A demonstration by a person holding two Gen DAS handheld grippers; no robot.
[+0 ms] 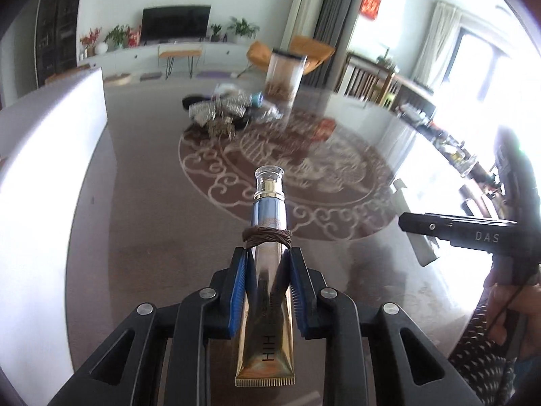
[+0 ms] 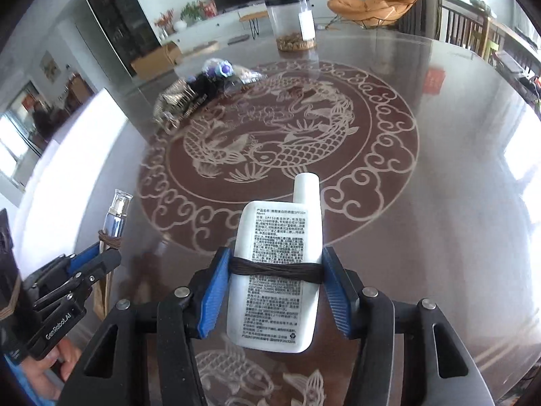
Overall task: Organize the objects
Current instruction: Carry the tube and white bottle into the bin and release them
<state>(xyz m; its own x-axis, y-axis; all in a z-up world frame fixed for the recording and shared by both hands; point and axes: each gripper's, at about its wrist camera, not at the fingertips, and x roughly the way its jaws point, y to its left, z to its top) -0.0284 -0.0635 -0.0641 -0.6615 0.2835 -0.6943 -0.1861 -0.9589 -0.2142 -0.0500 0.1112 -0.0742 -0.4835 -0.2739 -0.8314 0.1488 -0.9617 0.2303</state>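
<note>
A gold-and-blue cosmetic tube point(image 1: 269, 270) is clamped in the jaws of the left gripper point(image 1: 268, 267), its long axis running straight out along the fingers, clear cap forward, a brown hair tie point(image 1: 267, 235) wound round its neck. A white sunscreen bottle point(image 2: 277, 270), banded by a dark hair tie point(image 2: 275, 270), is gripped likewise by the right gripper point(image 2: 275, 287), cap pointing away. Both are held above the patterned glass counter point(image 2: 439, 203), the white box point(image 1: 50, 155) lying nearer the left gripper.
</note>
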